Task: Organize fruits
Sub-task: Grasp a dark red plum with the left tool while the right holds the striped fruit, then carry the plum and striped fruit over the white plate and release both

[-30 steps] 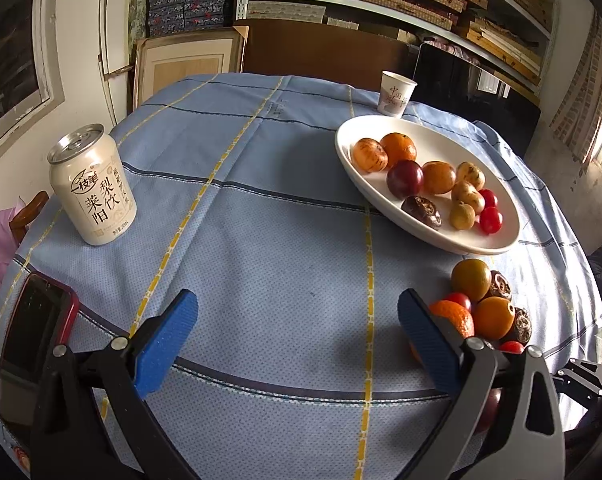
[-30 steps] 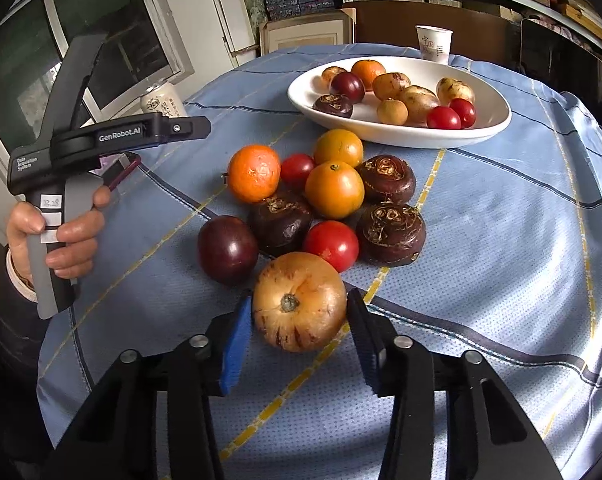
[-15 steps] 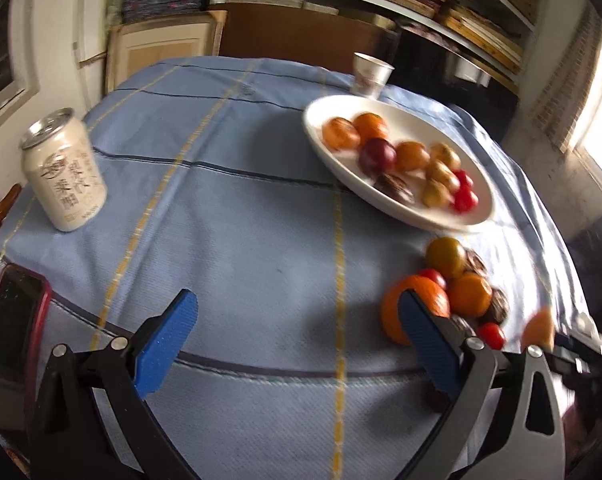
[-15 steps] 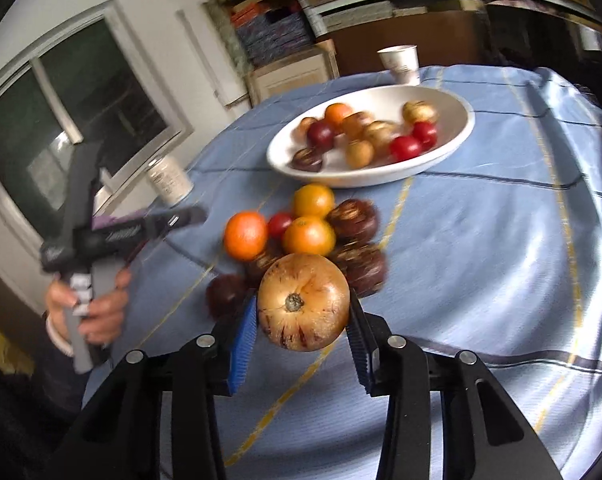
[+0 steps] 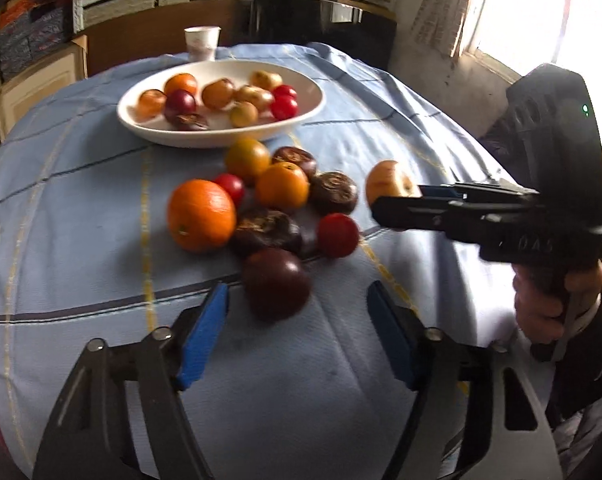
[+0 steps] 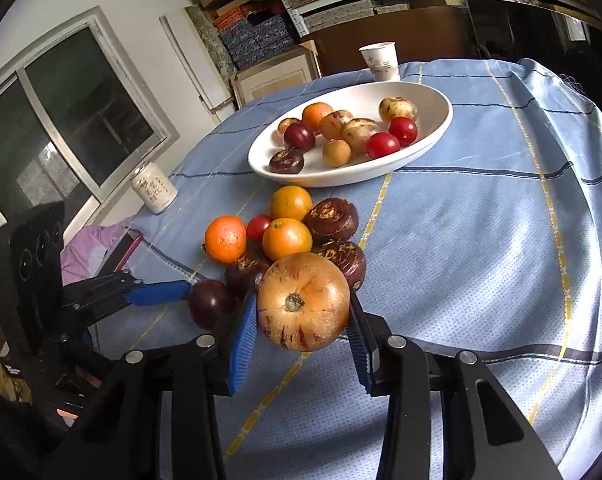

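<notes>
Fruit is split between two places: a loose cluster on the blue tablecloth (image 6: 481,240) and a batch already lying in the white oval bowl (image 6: 429,136) farther up the table. The right gripper (image 6: 303,312) has its blue pads pressed against both sides of a tan, streaked round fruit (image 6: 303,306), stem end facing the camera, and it looks lifted clear of the cloth. From that grip the bowl lies straight ahead and a little right, past the cluster, its long axis running left to right across the path, so a forward carry over the pile should reach it. The left gripper (image 5: 297,332) stands wide open and empty, and a dark plum (image 5: 277,282) sits just ahead, between its fingertips, making that arm the nearer one for it.
</notes>
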The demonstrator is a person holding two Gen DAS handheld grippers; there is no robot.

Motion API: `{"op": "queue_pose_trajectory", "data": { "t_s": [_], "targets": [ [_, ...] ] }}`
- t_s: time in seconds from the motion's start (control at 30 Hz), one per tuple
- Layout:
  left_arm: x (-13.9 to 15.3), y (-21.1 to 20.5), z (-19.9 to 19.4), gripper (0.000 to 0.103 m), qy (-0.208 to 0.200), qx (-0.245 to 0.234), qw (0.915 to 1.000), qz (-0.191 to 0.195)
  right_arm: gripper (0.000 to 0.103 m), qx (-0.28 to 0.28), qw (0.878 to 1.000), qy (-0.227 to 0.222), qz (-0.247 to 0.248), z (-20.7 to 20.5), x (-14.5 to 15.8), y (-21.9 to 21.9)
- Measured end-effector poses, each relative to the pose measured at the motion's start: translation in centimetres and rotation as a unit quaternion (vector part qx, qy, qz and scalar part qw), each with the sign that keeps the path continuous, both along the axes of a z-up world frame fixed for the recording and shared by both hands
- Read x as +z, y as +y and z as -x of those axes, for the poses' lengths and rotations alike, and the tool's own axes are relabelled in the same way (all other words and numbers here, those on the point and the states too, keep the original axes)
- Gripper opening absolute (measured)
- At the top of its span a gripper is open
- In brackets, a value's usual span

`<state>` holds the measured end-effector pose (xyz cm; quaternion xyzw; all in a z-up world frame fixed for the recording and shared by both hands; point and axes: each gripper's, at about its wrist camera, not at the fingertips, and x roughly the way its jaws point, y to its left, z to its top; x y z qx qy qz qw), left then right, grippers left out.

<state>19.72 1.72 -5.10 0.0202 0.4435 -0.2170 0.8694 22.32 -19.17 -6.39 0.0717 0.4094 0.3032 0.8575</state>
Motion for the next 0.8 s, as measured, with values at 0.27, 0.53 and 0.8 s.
{"op": "queue_pose_trajectory", "data": {
  "t_s": [0.27,0.53,0.8],
  "targets": [
    [-1.0,0.9,-1.5,0.052,0.034,0.036,0.9986,0.016,0.043,0.002,1.000,-0.011,0.010,0.5,0.1,0.2],
    [-1.5,1.4,-2.2,0.037,0.053,0.044,0.9973,0.026,0.043,0.000,1.000,-0.015,0.011,0.6,0.3,0.2],
    [-1.1,1.4,-1.8,0.037,0.041,0.049,0.9976,0.028,0.043,-0.008,1.000,-0.021,0.018,0.5,0.2,0.0]
  ]
}}
